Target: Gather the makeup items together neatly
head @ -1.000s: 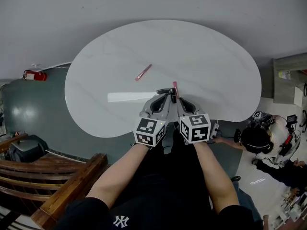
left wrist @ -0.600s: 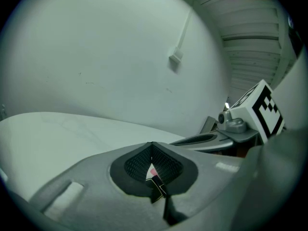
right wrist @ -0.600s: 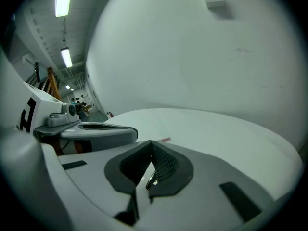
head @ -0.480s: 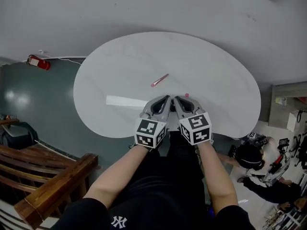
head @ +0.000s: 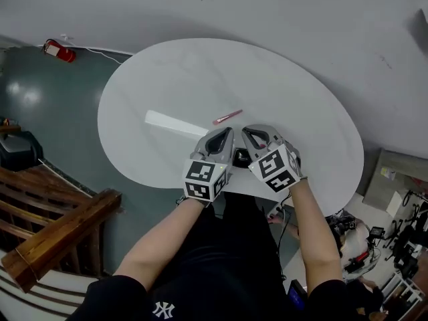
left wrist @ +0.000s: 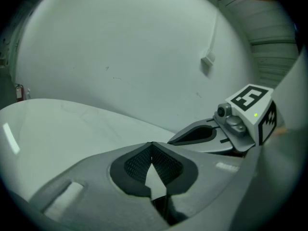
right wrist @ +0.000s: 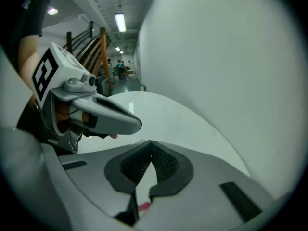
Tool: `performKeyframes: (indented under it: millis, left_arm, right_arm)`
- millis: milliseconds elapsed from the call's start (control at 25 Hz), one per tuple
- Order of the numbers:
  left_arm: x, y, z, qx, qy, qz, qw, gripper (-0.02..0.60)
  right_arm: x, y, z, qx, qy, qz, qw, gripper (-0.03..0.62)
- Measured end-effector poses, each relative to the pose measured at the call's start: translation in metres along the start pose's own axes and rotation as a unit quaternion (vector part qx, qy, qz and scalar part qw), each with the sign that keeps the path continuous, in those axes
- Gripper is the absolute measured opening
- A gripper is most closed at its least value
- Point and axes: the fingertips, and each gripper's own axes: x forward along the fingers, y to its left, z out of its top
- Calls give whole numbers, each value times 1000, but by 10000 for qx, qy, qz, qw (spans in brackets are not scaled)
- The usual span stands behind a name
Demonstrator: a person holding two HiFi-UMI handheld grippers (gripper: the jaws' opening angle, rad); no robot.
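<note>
**Both claws shut, pink stick just beyond the tips**

The stick (head: pixel 227 117) lies on the white table (head: pixel 160 79), slanting up to the right, just far of my two claw tips and touching neither. I judge it light, stiff, thin and smooth. On this glossy top it will likely skid or roll if nudged from the side. I'd take it across its middle, jaws square to its length, coming down from above so it cannot pivot out.

The left claw (left wrist: pixel 152 146) is closed, pads meeting at the tip, with only bare table showing through the gap behind them. The right claw (right wrist: pixel 151 144) is closed too, tips together. A pink sliver (right wrist: pixel 143 206) shows low in the gap behind its pads. I can't tell whether that is something pinched or just something lying below.

Only the head view gives me the whole stick and how it lies relative to both claws. The left gripper view shows table, wall and the right claw, but no stick. The right gripper view alone shows that sliver, plus a fleck of pink past the left claw's tip.
</note>
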Motion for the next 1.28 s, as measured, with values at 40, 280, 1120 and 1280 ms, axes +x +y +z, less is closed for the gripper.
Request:
performKeyframes:
  millis: [40, 280, 1120, 1280]
  left_arm:
    - [4, 4, -1, -53, 2, 79, 10000, 8]
    - [27, 20, -11, -256, 89, 470, 9985, 8]
    - [44, 53, -29, -604, 261, 1236, 9901, 8]
    - [41, 57, -31, -625, 264, 1295, 9893, 8]
  right_arm:
    - [5, -2, -3, -282, 65, 173, 9994, 15]
    - [36, -15, -22, -1138, 415, 955, 9880, 44]
    - [108, -36, -48, -2222, 918, 1714, 9554, 109]
    - [114, -30, -52, -2358, 1011, 1792, 9498, 96]
